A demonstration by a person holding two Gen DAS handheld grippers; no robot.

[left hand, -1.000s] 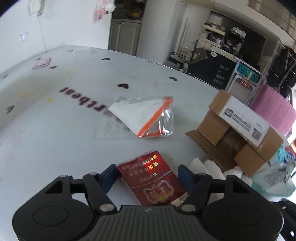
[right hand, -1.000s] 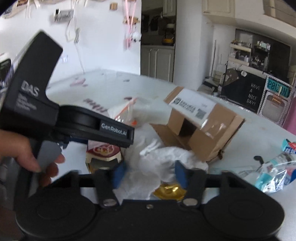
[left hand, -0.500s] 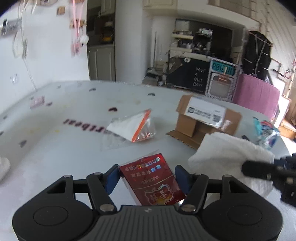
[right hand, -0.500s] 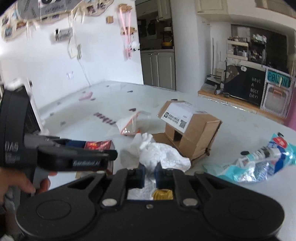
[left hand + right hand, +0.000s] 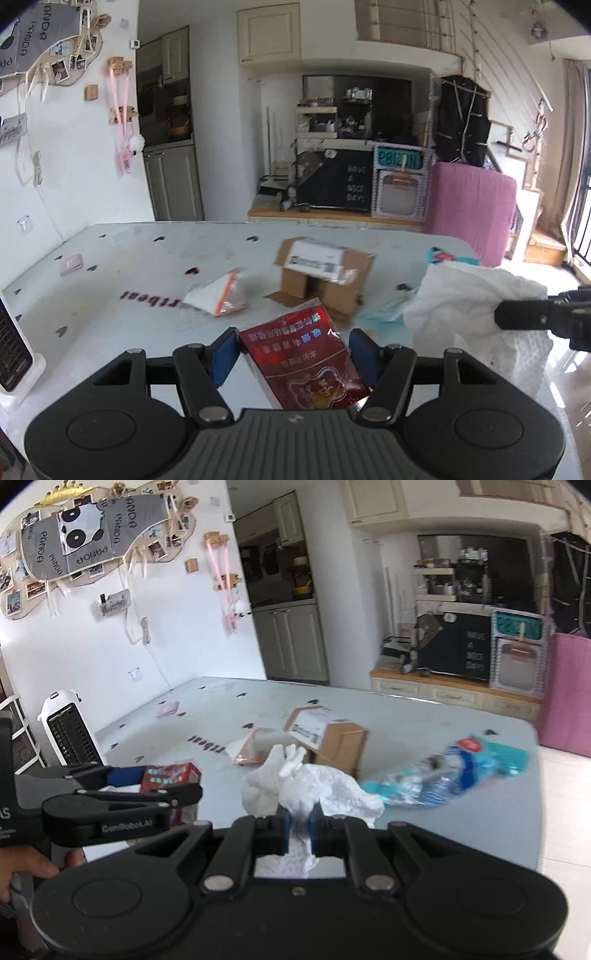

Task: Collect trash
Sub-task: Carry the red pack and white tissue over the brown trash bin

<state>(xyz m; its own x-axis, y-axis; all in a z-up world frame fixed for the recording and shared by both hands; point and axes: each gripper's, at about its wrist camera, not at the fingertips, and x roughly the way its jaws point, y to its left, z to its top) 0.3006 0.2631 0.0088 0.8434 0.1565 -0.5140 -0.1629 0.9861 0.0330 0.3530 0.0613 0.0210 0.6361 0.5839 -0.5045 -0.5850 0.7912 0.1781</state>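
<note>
Carrying is the step in hand: left-wrist view shows the left gripper [image 5: 293, 350] clamped on a glossy red cigarette pack [image 5: 303, 363] clear of the table [image 5: 147, 254], while right-wrist view shows the right gripper [image 5: 298, 825] pinched together on crumpled white tissue [image 5: 314, 786], so next, I judge, both need a bin, none visible.

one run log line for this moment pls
left gripper: shut on red cigarette pack | right gripper: shut on white tissue | both lifted off table

Our left gripper [image 5: 293, 354] and right gripper [image 5: 298, 825] are black, with blue pads [image 5: 224, 354], silver screws and white "GenRobot.AI" lettering at lower left.
</note>
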